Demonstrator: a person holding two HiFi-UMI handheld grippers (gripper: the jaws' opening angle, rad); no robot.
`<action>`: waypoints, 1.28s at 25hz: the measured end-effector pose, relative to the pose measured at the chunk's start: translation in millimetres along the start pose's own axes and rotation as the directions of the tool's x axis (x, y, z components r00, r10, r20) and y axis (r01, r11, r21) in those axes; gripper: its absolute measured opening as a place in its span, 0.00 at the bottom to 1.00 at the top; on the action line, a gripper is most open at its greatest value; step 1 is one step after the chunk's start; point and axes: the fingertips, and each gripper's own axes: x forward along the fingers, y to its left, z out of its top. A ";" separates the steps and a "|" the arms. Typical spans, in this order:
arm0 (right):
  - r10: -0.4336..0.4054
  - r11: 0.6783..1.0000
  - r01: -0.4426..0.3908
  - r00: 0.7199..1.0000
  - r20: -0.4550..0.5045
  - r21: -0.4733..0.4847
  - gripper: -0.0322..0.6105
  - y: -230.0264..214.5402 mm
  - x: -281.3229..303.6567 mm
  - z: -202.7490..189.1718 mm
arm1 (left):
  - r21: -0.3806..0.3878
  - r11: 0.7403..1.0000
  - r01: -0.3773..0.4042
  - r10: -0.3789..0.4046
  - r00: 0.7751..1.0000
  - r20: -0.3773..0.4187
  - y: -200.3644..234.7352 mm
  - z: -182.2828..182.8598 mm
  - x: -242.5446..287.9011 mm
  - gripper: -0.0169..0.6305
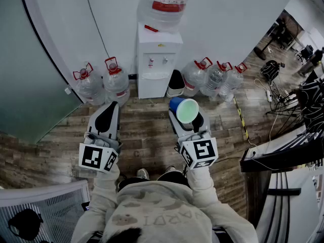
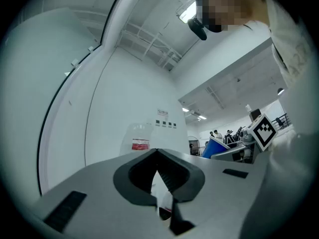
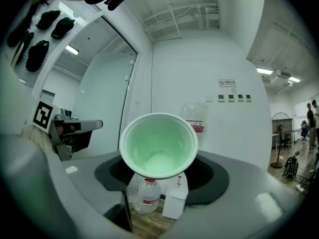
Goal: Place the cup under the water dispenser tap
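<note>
The right hand-held gripper clasps a smooth, tapered blue cup; the left hand-held gripper is closed.

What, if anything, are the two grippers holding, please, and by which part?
The right gripper holds the cup by its sides, below the rim; the left gripper holds nothing.

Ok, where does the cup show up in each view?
Head view: cup just right of centre, mouth toward the camera.
Left gripper view: right of centre, blue side showing.
Right gripper view: dead centre, mouth toward the camera.
Shared landmark: red-labelled bottle.
</note>
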 end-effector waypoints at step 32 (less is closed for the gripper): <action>0.009 1.000 -0.009 1.000 0.001 0.000 0.52 -29.9 63.0 -10.6 | -0.005 1.000 0.011 -0.011 1.000 0.022 28.0 -9.3 61.3 0.03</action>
